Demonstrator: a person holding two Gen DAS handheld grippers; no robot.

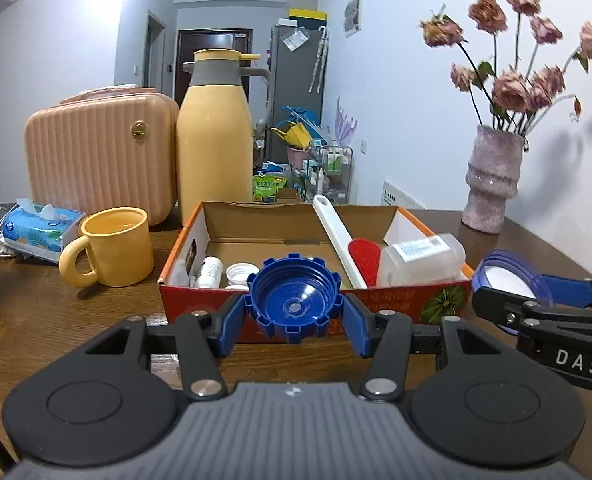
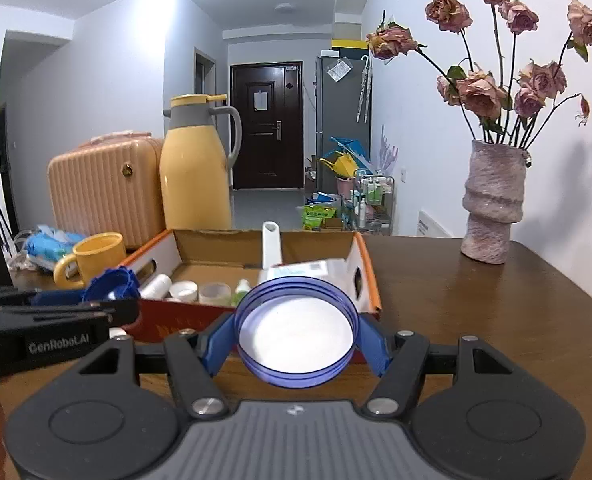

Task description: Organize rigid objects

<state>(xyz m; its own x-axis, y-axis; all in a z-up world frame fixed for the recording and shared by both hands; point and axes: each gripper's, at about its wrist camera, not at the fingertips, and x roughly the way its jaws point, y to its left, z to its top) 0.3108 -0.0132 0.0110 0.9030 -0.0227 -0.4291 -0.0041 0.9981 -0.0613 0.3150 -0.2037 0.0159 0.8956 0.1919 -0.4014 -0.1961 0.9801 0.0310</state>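
1. Nearest the left wrist lens: left gripper (image 1: 294, 312), jaws partly closed and clamped on a toothed blue screw cap (image 1: 294, 299), hollow side toward the camera, held clear of the table (image 1: 76, 320).
2. Nearest the right wrist lens: right gripper (image 2: 296, 336), jaws somewhat wider, pinching a blue jar lid (image 2: 296, 330) with a white liner, also carried in the air.
3. Straight ahead of both pairs of jaws and a little below: open cardboard box (image 1: 216, 220), its near wall just beyond the held pieces; likely drop spot for both.
4. Already in the box: small white bottle (image 1: 209, 273), white cap (image 1: 240, 272), white-handled brush with red bristles (image 1: 349, 248), clear plastic container (image 1: 423, 258).
5. Left hand faces the box's near wall about its middle, right hand its right corner; neither clearly nearer.
6. Left view alone: red bristles and full length of the brush handle, long axis running from far wall to near wall.
7. Right view alone: box's right wall with its hand hole, and bare table toward the vase (image 2: 491, 204) at the far right edge.
8. Beside the box on the left: yellow mug (image 1: 112, 246), yellow thermos jug (image 1: 216, 136).
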